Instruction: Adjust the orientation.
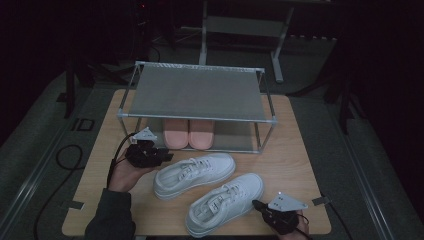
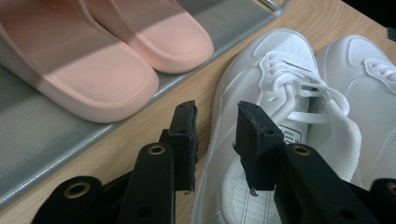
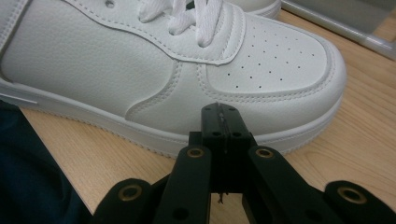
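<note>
Two white lace-up sneakers lie side by side on the wooden table, one farther back (image 1: pixel 195 172) and one nearer (image 1: pixel 225 202). My left gripper (image 1: pixel 167 156) is at the heel of the farther sneaker (image 2: pixel 280 60). Its jaws (image 2: pixel 215 121) stand apart astride the collar wall, one outside and one over the opening, and a strip of wood shows beside the wall. My right gripper (image 1: pixel 260 205) is shut with nothing in it. Its tips (image 3: pixel 219 114) are close against the side of the nearer sneaker (image 3: pixel 140 70), by the toe.
A metal shoe rack (image 1: pixel 195 92) with a mesh top stands at the back of the table (image 1: pixel 295 150). A pair of pink slippers (image 1: pixel 188 132) sits on its lower shelf (image 2: pixel 28 140), toes facing me. Cables trail off the table's left side.
</note>
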Motion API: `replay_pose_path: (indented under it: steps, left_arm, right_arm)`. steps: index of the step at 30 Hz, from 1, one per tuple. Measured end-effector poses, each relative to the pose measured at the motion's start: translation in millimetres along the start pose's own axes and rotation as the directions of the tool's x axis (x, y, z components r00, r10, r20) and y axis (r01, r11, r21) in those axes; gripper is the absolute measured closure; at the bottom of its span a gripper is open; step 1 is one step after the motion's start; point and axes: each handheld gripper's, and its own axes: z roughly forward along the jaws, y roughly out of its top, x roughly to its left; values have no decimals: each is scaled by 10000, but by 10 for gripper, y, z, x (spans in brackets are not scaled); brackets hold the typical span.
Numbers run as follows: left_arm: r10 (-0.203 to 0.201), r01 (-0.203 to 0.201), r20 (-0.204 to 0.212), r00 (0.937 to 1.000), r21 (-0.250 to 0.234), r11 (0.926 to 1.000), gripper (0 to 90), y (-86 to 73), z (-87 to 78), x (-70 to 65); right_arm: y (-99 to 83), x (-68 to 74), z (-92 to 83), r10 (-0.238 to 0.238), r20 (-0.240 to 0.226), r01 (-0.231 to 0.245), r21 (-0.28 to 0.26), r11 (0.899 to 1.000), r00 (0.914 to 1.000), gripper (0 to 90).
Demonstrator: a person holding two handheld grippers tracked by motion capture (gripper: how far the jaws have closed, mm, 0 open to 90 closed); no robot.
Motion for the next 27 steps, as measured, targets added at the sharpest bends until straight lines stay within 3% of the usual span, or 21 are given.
replay_pose_path:
  steps: [9,18,27]
  left_arm:
    - [-162,162,31,9999,142,9998,697,-25,57,42]
    - [-169,165,131,9998,293,9994,709,-26,117,53]
    - [-223,214,178,9996,458,9987,720,-35,170,65]
  right_arm:
    - [20,16,27,-24,-268,23,-58,10000,9996,900]
    - [129,108,177,-336,-759,337,7,9994,9966,900]
    - [138,119,182,-269,-846,266,-46,9996,9961,900]
